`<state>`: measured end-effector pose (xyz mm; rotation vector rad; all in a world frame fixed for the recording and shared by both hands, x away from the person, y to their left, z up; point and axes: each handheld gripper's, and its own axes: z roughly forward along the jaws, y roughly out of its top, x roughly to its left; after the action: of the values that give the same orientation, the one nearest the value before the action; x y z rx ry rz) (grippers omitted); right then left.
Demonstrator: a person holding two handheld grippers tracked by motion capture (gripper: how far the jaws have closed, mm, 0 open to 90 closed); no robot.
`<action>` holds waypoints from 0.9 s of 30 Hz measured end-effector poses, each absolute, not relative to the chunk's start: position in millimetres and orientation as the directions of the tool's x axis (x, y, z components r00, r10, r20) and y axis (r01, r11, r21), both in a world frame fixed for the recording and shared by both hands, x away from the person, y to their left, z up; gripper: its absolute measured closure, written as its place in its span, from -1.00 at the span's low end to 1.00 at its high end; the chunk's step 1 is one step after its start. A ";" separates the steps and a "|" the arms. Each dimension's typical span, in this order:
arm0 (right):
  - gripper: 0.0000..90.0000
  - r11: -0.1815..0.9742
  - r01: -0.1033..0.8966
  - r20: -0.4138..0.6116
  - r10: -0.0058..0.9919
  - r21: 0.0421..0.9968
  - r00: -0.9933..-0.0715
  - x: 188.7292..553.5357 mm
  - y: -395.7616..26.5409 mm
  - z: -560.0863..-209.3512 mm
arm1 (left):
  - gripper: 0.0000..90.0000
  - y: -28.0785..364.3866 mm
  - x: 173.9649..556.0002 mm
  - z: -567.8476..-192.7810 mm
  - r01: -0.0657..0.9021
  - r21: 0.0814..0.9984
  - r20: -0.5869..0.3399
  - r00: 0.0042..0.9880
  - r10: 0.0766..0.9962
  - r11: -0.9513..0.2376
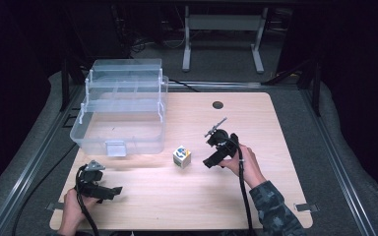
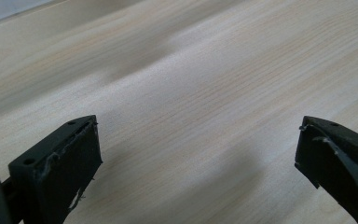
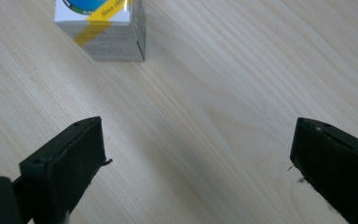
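Left gripper [image 1: 119,189] parked near front-left table [image 1: 256,196] corner, jaws wide, empty. Right gripper [image 1: 206,162] spread wide, aimed at small printed carton [image 1: 181,157] mid-table. Carton judged light, crushable; grip advised across opposite flat sides.

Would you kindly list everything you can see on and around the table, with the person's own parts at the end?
Small box: one, white with yellow, blue and green print, table centre, just ahead of the right gripper.
Storage box: one, clear plastic, tiered trays opened out, far left of table.
Table: one, light wood, with a dark round hole near its far edge.
Metal frame: one, pale grey, on the floor beyond the table.
Left gripper: one, black, open, near left corner, nothing between its jaws.
Right gripper: one, black, open, pointing at the small box.
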<state>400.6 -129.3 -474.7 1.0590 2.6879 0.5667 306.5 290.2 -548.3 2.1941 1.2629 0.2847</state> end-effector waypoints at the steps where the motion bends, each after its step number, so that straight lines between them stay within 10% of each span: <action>1: -0.94 0.675 0.610 -0.044 0.684 0.416 -0.728 402.4 -125.0 -474.0 | -1.00 290.0 306.5 -548.4 0.719 0.583 -0.104 0.527 0.844 -0.377; 27: -0.90 0.781 0.559 -0.035 0.590 0.280 -0.807 436.7 -16.6 -487.6 | -1.00 290.0 307.0 -549.1 0.723 0.577 -0.110 0.530 0.841 -0.380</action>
<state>436.7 -16.6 -487.6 0.9228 2.8500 0.3913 307.0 290.0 -549.1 2.1977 1.2632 0.2689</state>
